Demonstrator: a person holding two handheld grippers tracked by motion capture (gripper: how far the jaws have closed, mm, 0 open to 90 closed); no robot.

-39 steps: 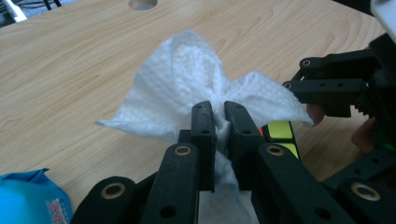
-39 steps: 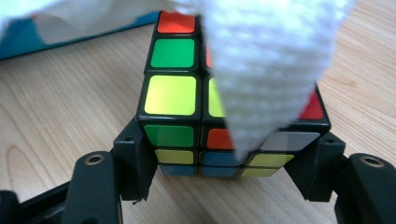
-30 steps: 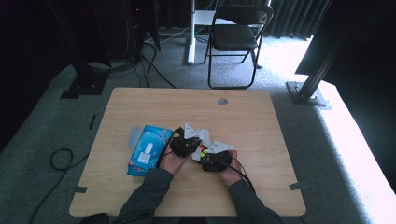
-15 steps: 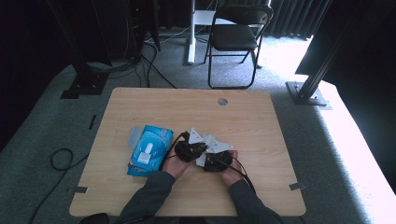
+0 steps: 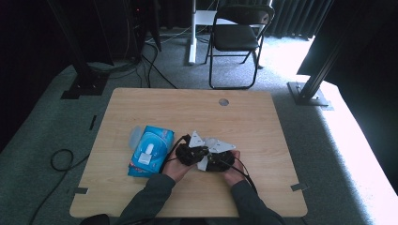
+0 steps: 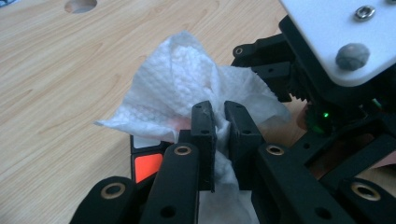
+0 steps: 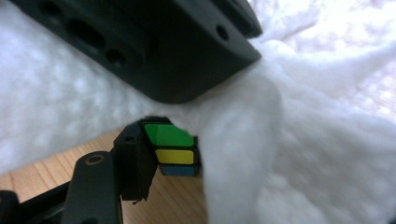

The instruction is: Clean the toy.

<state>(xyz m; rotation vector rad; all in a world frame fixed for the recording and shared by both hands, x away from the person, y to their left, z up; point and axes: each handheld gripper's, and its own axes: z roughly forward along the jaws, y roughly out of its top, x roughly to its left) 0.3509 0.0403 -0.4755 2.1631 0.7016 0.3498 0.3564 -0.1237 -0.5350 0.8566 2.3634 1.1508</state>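
A crumpled white tissue (image 6: pixel 187 79) is pinched between the jaws of my left gripper (image 6: pixel 220 109), which is shut on it. The tissue drapes over a small puzzle cube (image 6: pixel 147 167) with a red sticker showing beneath it. In the right gripper view the cube (image 7: pixel 170 136) shows green, yellow and blue stickers, and my right gripper (image 7: pixel 182 163) is shut on it, one jaw hidden under the tissue (image 7: pixel 289 140). In the high view both grippers, left (image 5: pixel 192 152) and right (image 5: pixel 218 160), meet close together near the table's front.
A blue pack of wipes (image 5: pixel 151 151) lies just left of the left hand. The wooden table (image 5: pixel 234 117) has a round cable hole (image 5: pixel 224 101) at the back. A folding chair (image 5: pixel 237 35) and cables stand on the floor behind.
My left gripper with the tissue has shifted slightly toward the right gripper. The right gripper and the cube have stayed put.
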